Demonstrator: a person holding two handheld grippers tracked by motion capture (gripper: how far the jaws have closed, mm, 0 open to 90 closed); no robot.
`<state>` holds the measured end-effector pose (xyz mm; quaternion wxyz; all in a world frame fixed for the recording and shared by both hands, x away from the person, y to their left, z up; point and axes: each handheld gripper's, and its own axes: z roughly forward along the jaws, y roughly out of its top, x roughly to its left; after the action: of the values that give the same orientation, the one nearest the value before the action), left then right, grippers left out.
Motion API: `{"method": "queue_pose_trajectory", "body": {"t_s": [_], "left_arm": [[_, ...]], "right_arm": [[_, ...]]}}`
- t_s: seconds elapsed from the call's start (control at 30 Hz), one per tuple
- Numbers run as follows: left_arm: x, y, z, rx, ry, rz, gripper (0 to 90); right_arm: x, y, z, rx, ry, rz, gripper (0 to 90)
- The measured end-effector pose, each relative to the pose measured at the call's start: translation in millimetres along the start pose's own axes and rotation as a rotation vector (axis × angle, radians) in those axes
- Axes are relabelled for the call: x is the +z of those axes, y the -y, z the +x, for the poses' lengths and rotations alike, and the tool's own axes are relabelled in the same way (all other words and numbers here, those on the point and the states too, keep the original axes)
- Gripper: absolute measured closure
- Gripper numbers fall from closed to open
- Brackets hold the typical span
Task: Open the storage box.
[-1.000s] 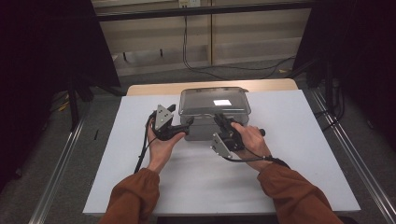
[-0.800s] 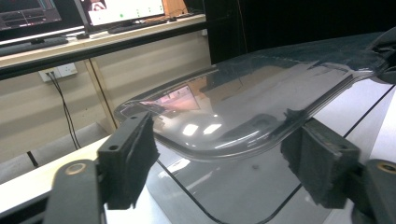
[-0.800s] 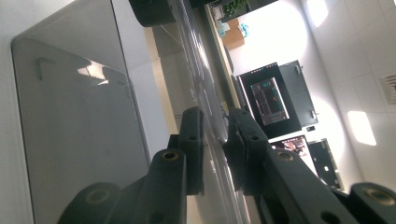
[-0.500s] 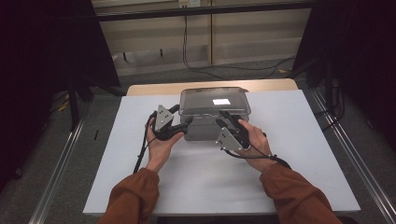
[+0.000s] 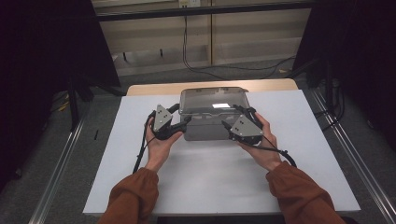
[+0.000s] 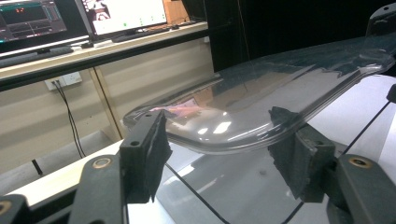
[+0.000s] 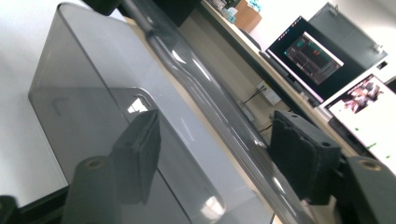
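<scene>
A smoky grey see-through box (image 5: 205,131) with a clear lid (image 5: 212,99) stands at the middle back of the white table (image 5: 219,182). My left gripper (image 5: 184,122) is at the box's front left corner. In the left gripper view its jaws have just been closing and the left gripper (image 6: 219,149) straddles the lid's rim (image 6: 224,140), with no firm press visible. My right gripper (image 5: 229,122) is at the front right corner. Its jaws have just been opening; the right gripper (image 7: 219,149) stands open astride the box's rim (image 7: 196,70), pads (image 7: 140,140) apart from it.
The person's forearms in rust-brown sleeves (image 5: 299,196) come in from the bottom. A wooden table edge (image 5: 149,88) shows behind the white surface. Metal rails (image 5: 60,172) run along both sides. Monitors (image 7: 313,51) stand on a bench beyond, with cables (image 5: 187,42) on the floor.
My right gripper has shifted to the right along the box's front and its jaws have parted. The left hand has kept its place at the left corner.
</scene>
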<state>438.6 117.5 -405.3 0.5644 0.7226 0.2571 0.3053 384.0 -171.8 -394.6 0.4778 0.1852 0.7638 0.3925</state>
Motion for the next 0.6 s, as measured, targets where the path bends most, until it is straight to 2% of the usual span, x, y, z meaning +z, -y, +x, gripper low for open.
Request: {"method": "queue_pose_trajectory", "body": {"t_s": [0.1, 0.17, 0.23, 0.33, 0.47, 0.6], "left_arm": [[-0.4, -0.7, 0.1, 0.002, -0.005, -0.003, 39.8], [-0.3, -0.3, 0.4, 0.000, -0.007, 0.005, 40.3], [-0.1, 0.3, 1.2, -0.028, -0.009, 0.007, 42.5], [0.0, 0.2, 0.9, -0.005, -0.009, 0.010, 42.7], [-0.2, 0.2, 1.8, -0.009, -0.010, 0.004, 43.1], [-0.5, -1.0, 2.0, -0.008, -0.014, -0.005, 44.7]], "right_arm": [[-0.5, 2.5, -6.9, 0.078, -0.017, 0.006, 29.4], [-1.5, 4.1, -11.6, 0.113, -0.021, 0.013, 29.5], [-2.2, 5.8, -15.2, 0.155, -0.039, 0.005, 29.3], [-2.9, 7.9, -19.5, 0.205, -0.059, 0.002, 28.0], [-4.0, 10.1, -25.3, 0.260, -0.082, -0.002, 28.3], [-3.9, 12.7, -29.5, 0.280, -0.074, -0.011, 28.0]]}}
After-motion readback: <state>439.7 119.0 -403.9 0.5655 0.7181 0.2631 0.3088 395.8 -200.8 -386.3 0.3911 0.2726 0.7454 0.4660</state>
